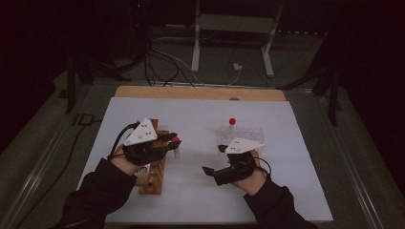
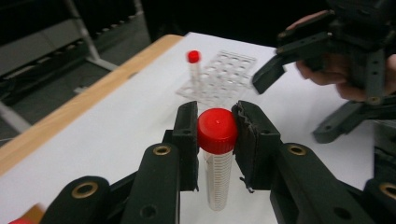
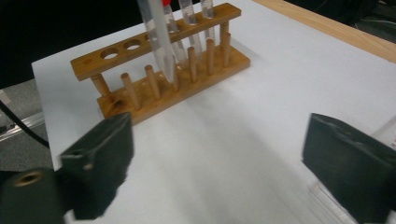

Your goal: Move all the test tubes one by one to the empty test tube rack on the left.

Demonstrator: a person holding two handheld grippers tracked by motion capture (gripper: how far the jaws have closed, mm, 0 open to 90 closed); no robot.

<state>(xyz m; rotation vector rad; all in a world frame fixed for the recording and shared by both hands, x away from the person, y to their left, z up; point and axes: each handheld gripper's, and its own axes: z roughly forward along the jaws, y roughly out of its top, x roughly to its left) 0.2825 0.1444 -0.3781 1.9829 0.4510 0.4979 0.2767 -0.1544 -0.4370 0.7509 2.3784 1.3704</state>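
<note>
My left gripper [image 1: 171, 138] is shut on a clear tube with a red cap [image 1: 176, 140], held upright just off the right side of the wooden rack [image 1: 153, 179]. In the left gripper view both pads clamp the red cap [image 2: 217, 135]. In the right gripper view that tube [image 3: 159, 42] hangs in front of the wooden rack [image 3: 159, 79], which still holds other tubes [image 3: 189, 18]. My right gripper [image 1: 215, 160] is open and holds nothing, just in front of the clear plastic rack [image 1: 243, 132]. One red-capped tube [image 1: 232, 122] stands in that rack.
The white board [image 1: 200, 195] lies on a wooden tabletop [image 1: 200, 92]. The right gripper [image 2: 293, 107] shows open across from the left one, near the clear rack [image 2: 224, 74] and its tube [image 2: 193, 63]. Cables and table legs lie on the dark floor beyond.
</note>
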